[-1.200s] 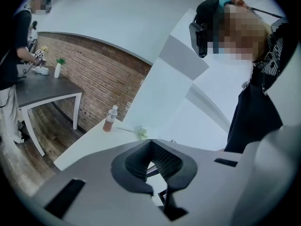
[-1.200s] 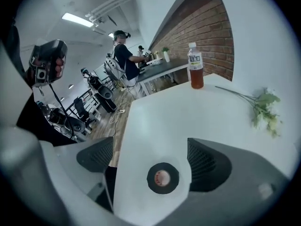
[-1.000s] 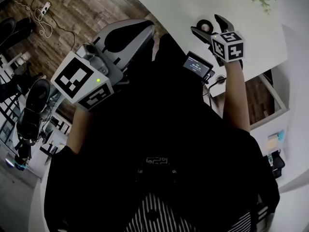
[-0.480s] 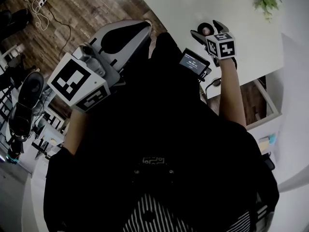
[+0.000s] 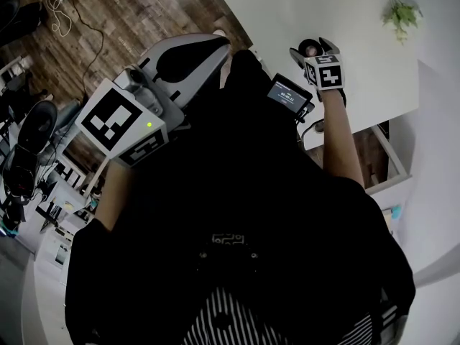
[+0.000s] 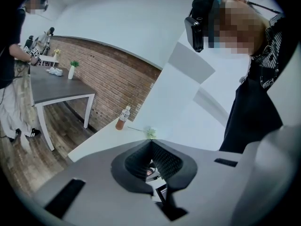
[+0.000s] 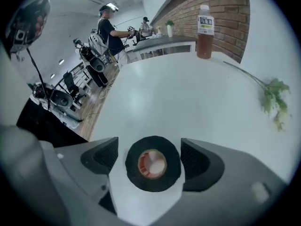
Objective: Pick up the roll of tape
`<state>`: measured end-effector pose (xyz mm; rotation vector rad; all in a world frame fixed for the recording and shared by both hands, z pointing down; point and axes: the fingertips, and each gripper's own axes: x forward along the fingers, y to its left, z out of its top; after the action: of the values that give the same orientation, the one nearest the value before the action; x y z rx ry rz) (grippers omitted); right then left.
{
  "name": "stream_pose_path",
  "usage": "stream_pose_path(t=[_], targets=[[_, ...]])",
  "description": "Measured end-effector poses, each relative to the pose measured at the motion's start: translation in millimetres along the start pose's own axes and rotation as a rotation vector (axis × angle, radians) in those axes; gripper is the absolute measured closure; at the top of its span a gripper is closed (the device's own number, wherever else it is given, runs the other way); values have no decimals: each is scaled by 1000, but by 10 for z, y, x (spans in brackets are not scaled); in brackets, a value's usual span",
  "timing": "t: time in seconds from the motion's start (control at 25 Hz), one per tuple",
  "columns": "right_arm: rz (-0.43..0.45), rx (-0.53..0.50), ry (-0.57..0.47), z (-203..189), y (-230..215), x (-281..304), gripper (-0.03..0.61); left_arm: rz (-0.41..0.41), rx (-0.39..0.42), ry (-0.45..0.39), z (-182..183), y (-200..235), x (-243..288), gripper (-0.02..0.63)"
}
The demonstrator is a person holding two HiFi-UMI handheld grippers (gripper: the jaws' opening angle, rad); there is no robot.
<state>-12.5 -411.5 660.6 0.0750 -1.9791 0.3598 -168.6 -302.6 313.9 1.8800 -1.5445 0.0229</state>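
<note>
The roll of black tape (image 7: 132,167), with a reddish core, lies flat on the white table (image 7: 188,93). My right gripper (image 7: 150,160) points steeply down over it, and the roll sits between its jaws. The jaws are closing, with a thin gap still showing on each side of the roll. From the head view the right gripper (image 5: 313,48) hangs over the tape (image 5: 308,44) near the table's near edge. My left gripper (image 5: 190,56) is held up off the table at the left. In the left gripper view its jaws (image 6: 151,142) meet at the tip with nothing between them.
A bottle of brown drink (image 7: 204,32) stands at the table's far edge. A green sprig (image 7: 275,98) lies to the right of the tape. A small screen device (image 5: 291,95) sits by the right forearm. Wooden floor with cables (image 5: 108,20) lies left of the table.
My right gripper has sunk towards the table and now straddles the tape roll. The left gripper has stayed almost where it was.
</note>
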Motion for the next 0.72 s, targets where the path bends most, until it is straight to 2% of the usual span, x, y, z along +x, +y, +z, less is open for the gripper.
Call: stream_pose_path(t=[0.12, 0.2, 0.44, 0.6, 0.72], targets=[[-90, -94, 23, -34, -55, -6, 215, -1, 3, -8, -5, -1, -44, 606], [-112, -123, 39, -38, -31, 0, 222, 0, 6, -9, -18, 17, -99, 606], [-96, -138, 85, -1, 19, -10, 235, -3, 9, -9, -56, 89, -306, 606], [-104, -125, 76, 12, -54, 27, 235, -31, 36, -3, -78, 80, -286, 606], [-116, -93, 79, -152, -122, 12, 236, -59, 45, 5, -141, 14, -264, 606]])
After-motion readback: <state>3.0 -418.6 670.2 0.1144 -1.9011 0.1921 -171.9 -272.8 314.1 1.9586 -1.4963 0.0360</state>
